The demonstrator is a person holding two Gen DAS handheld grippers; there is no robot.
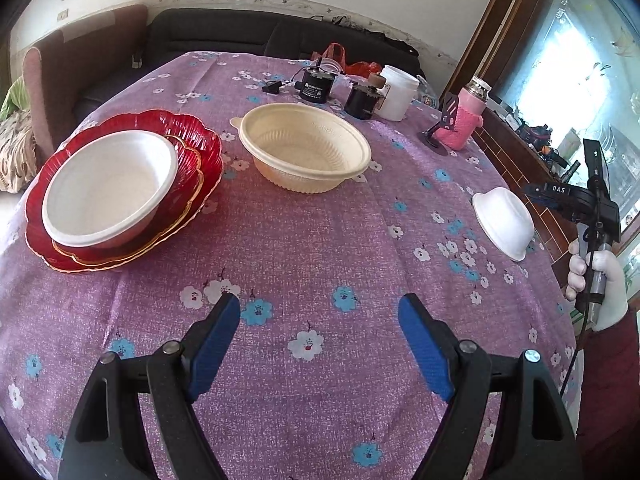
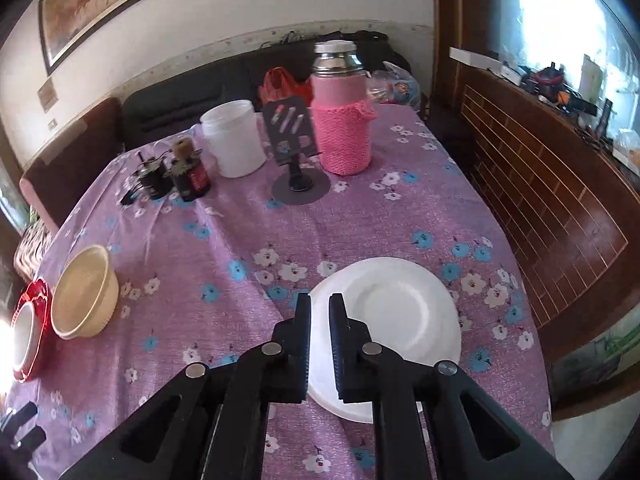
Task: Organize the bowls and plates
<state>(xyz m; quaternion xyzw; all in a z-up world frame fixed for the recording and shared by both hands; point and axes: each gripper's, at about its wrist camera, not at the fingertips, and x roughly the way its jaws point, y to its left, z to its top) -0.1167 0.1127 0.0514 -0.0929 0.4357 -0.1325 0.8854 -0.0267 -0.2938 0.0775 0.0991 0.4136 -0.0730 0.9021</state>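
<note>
Two stacked red plates (image 1: pixel 132 184) lie at the table's left with a white bowl (image 1: pixel 108 188) in them. A cream bowl (image 1: pixel 306 148) stands at the middle. My left gripper (image 1: pixel 320 312) is open and empty above the cloth near the front. My right gripper (image 2: pixel 320 300) is shut on the rim of a small white bowl (image 2: pixel 392 320), held tilted near the table's right edge; that bowl (image 1: pixel 504 222) also shows in the left wrist view. The cream bowl (image 2: pixel 86 292) and the red plates (image 2: pixel 36 300) sit at the left of the right wrist view.
A purple flowered cloth (image 1: pixel 320 240) covers the table. At the far end stand a pink-sleeved flask (image 2: pixel 342 120), a white jar (image 2: pixel 236 140), a phone stand (image 2: pixel 298 152), a dark bottle (image 2: pixel 192 172) and small black devices (image 1: pixel 316 86). A dark sofa (image 1: pixel 240 36) lies behind, a wooden cabinet (image 2: pixel 560 220) to the right.
</note>
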